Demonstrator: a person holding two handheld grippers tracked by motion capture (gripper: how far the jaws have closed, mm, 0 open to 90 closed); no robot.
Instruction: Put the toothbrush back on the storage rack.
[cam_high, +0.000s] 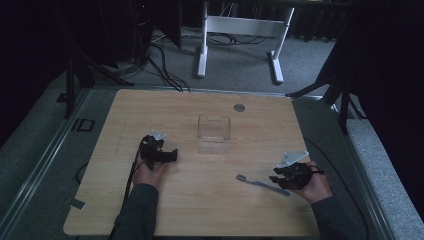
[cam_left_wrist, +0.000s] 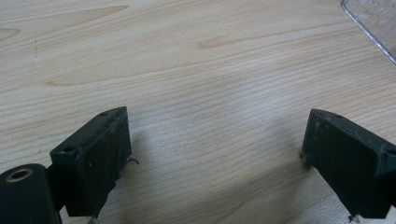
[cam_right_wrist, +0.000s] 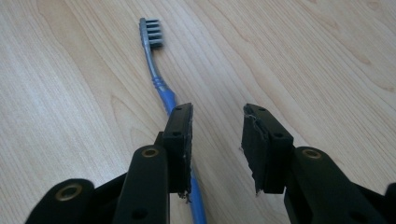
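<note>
Right hand-held gripper (cam_right_wrist: 215, 140) hovers unclenched at lower right, its near jaw straddling the blue toothbrush (cam_right_wrist: 161, 86) lying flat on the surface (cam_high: 200, 200); closing now might nudge it aside. Left hand-held gripper (cam_left_wrist: 212, 158) gapes, holding nothing. At centre, the clear plastic box (cam_high: 214, 129) looks empty.

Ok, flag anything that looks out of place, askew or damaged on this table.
Nothing spilled or broken. The blue toothbrush lies flat on the wooden table, passing under one jaw of the right tongs rather than between them. The clear container stands upright, and the left tongs gape over bare wood.
</note>
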